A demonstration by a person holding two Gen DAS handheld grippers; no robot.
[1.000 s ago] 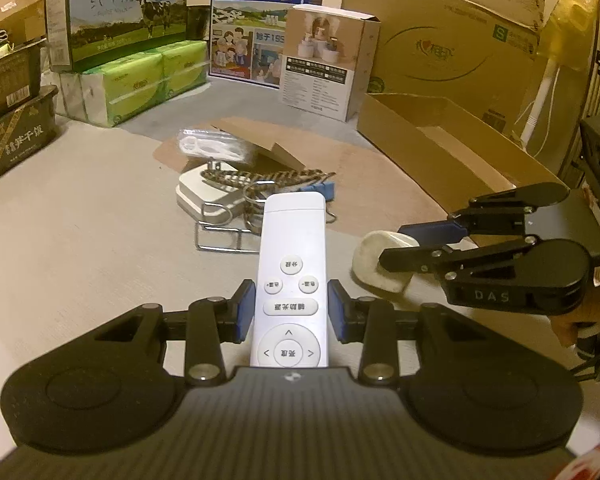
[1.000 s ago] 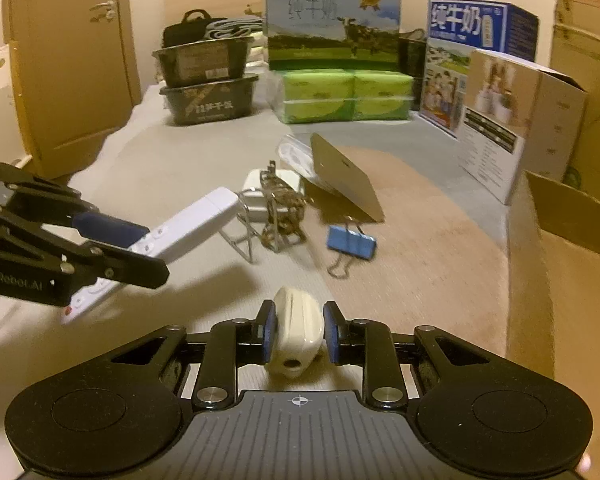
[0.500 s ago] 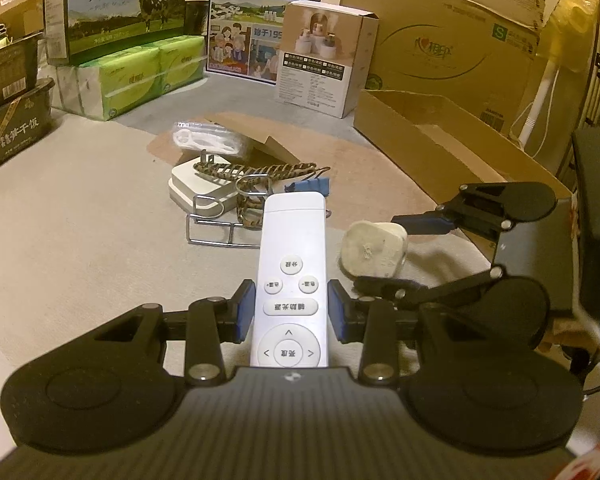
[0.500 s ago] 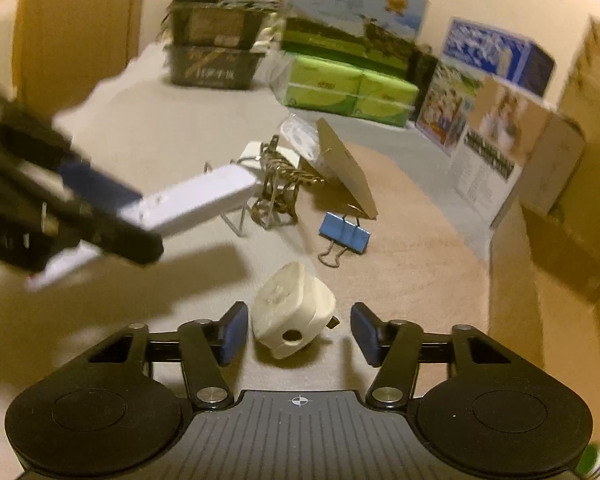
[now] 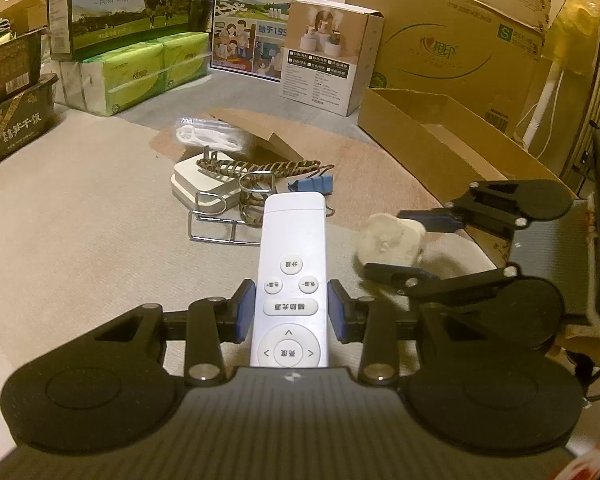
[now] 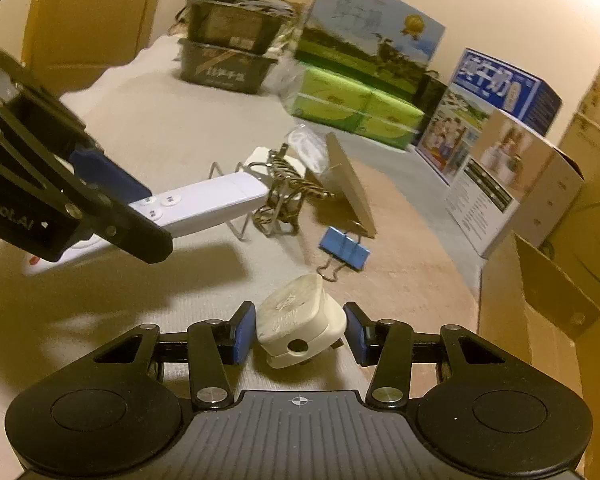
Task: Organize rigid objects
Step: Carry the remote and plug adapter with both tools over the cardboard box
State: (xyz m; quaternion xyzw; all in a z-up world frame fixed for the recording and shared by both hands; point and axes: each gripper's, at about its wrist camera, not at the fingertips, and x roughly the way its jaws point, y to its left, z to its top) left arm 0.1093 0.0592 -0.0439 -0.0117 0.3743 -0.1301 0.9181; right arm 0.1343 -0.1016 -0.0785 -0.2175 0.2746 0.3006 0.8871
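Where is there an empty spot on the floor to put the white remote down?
The pale floor left of the wire rack, reaching toward the black tubs, is bare. So is the brown mat between the blue clip and the open cardboard box. It is crowded around the rack, cord and white plug.

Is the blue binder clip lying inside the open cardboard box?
No, the blue binder clip lies on the mat, apart from the open cardboard box at the right.

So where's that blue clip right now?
The blue clip lies on the floor in the right wrist view, just beyond the white plug, beside the leaning cardboard.
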